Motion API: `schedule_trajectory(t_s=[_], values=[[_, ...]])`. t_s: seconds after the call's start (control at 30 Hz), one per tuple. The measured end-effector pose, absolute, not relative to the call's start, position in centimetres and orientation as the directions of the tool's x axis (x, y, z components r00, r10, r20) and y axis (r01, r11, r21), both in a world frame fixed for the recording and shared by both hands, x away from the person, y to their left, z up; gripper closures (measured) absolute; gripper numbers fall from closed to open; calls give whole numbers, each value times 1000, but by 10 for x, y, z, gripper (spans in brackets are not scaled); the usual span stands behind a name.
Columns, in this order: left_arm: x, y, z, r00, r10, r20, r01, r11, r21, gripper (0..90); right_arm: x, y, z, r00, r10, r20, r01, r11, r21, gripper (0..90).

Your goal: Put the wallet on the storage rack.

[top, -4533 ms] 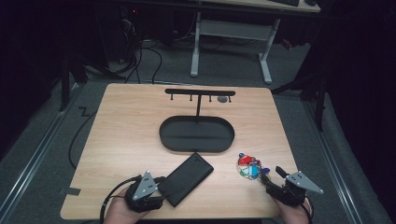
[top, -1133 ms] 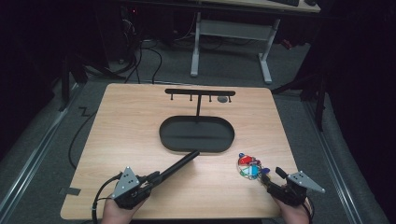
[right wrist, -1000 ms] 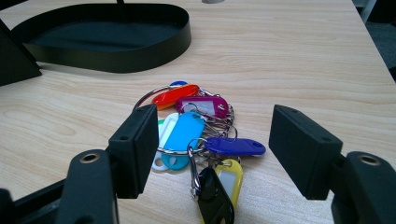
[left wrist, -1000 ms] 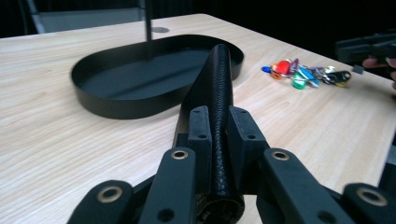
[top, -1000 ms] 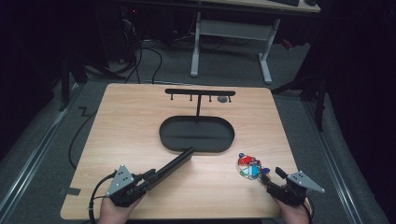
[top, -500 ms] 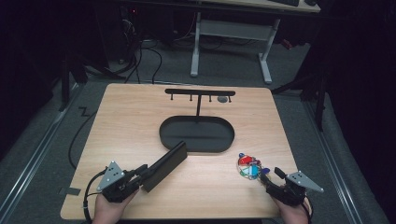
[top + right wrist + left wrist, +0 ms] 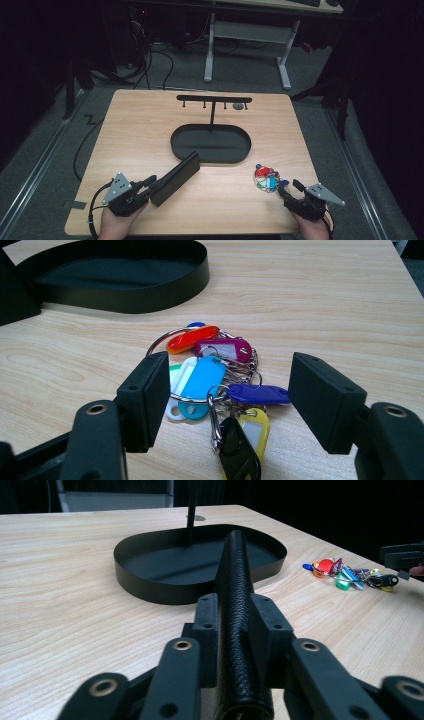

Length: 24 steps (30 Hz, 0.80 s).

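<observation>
at the table's near left, the left gripper point(image 7: 150, 183) clamped a black wallet point(image 7: 175, 178); the right gripper point(image 7: 227, 400) stood apart before the keys point(image 7: 215, 380).

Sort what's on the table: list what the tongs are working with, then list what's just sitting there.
In hand or lined up:
- black leather wallet, clamped on edge in the left tongs
- oval black tray, just beyond the wallet's far end
- bunch of coloured key tags, in front of the open right tongs, not gripped

Lying about:
- black T-shaped hook stand
- small grey disc beside the stand
</observation>
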State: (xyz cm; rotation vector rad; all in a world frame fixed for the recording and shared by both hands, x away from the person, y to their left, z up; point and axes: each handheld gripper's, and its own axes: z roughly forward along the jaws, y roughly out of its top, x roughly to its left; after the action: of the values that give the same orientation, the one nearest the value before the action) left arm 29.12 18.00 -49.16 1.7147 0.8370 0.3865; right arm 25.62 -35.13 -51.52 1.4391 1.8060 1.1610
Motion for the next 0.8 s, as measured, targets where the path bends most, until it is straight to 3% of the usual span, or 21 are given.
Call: schedule_trajectory(t_s=[0.17, 0.33, 0.8], values=[[292, 179, -493, 700, 694, -166, 339, -118, 933, 669, 256, -351, -515, -276, 956, 96, 486, 53, 872, 334], [292, 171, -495, 716, 688, -116, 338, -197, 920, 618, 256, -352, -516, -276, 956, 94, 486, 54, 872, 334], [287, 163, -491, 729, 685, -7, 297, -307, 904, 677, 257, -352, -515, -281, 955, 93, 484, 58, 873, 335]])
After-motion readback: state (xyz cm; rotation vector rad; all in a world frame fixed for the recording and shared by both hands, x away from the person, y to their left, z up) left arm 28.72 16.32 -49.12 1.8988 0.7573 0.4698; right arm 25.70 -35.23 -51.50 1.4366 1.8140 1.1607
